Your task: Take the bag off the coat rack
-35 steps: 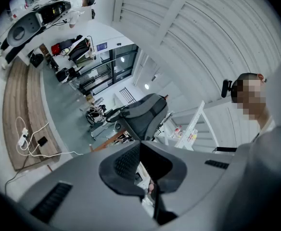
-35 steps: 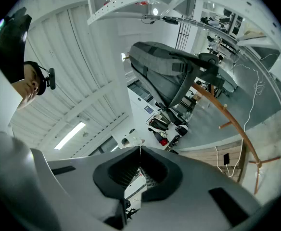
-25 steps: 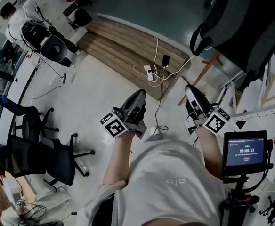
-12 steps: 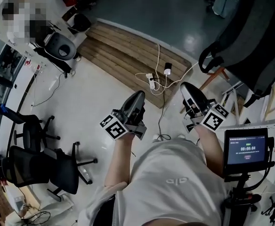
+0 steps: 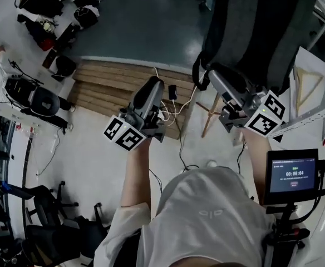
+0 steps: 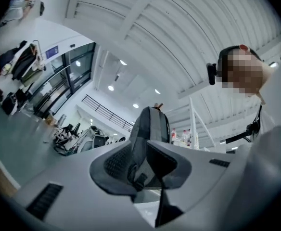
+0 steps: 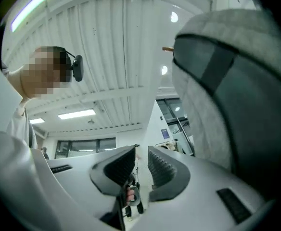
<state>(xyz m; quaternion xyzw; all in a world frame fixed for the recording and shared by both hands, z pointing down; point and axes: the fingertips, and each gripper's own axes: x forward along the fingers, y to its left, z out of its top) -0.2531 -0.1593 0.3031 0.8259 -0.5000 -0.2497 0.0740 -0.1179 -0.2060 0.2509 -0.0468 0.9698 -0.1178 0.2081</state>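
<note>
A large grey fabric backpack [image 5: 262, 26] with dark straps hangs on a wooden coat rack [image 5: 210, 113], ahead of the left claw [image 5: 154, 85] and close above the right claw [image 5: 212, 74]. On both claws the 2 jaws are opening, slightly apart, holding nothing.

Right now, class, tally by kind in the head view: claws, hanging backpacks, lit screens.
Claws: 2 (left claw, right claw; both opening, nothing between their jaws)
Hanging backpacks: 1 (grey backpack)
Lit screens: 1 (timer screen)
Total: 4
</note>
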